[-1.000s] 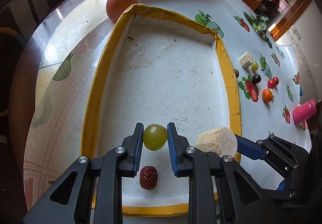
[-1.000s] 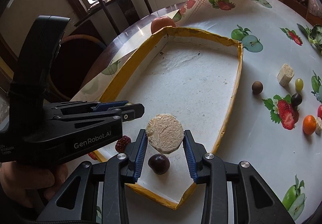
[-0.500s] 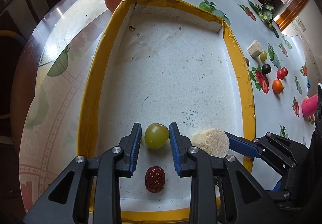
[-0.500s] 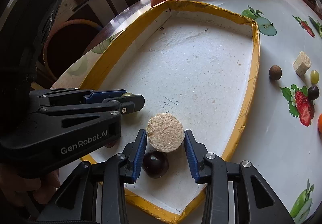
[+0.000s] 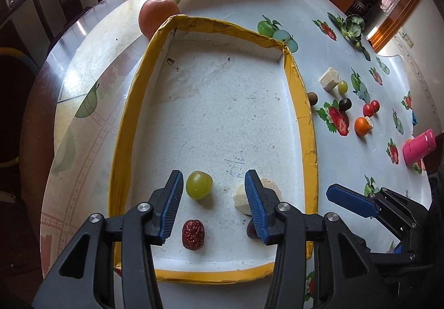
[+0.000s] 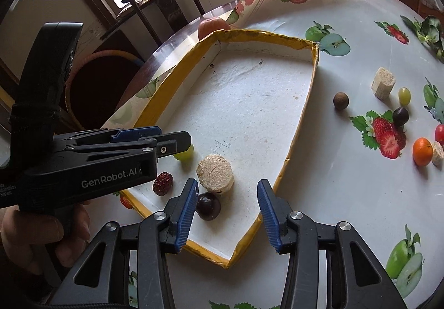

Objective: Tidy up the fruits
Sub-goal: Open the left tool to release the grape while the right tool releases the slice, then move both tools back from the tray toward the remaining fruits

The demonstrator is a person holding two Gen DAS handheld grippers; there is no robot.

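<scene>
A white tray with a yellow rim [image 5: 301, 114] [image 6: 177, 78] lies on the table. On its floor near the front lie a green grape [image 5: 199, 185] [image 6: 185, 154], a red date [image 5: 193, 234] [image 6: 163, 184], a pale round slice [image 5: 267, 186] [image 6: 215, 173] and a dark plum [image 6: 208, 206]. My left gripper [image 5: 213, 200] hangs above the grape with its jaws opening, pads clear of the fruit. My right gripper [image 6: 228, 211] hovers just behind the slice, jaws opening, nothing pressed between them.
An apple [image 5: 157, 17] sits behind the tray's far left corner. Right of the tray lie a pale cube [image 6: 383, 83], another green grape [image 6: 404, 95], a brown ball [image 6: 340, 100], a dark plum [image 6: 400, 116], cherry tomatoes [image 5: 371, 107], an orange [image 6: 422, 151] and a pink cup [image 5: 418, 146].
Both grippers have let go: the grape and the round slice now rest on the tray floor, and both pairs of jaws have spread and drawn back from them.
</scene>
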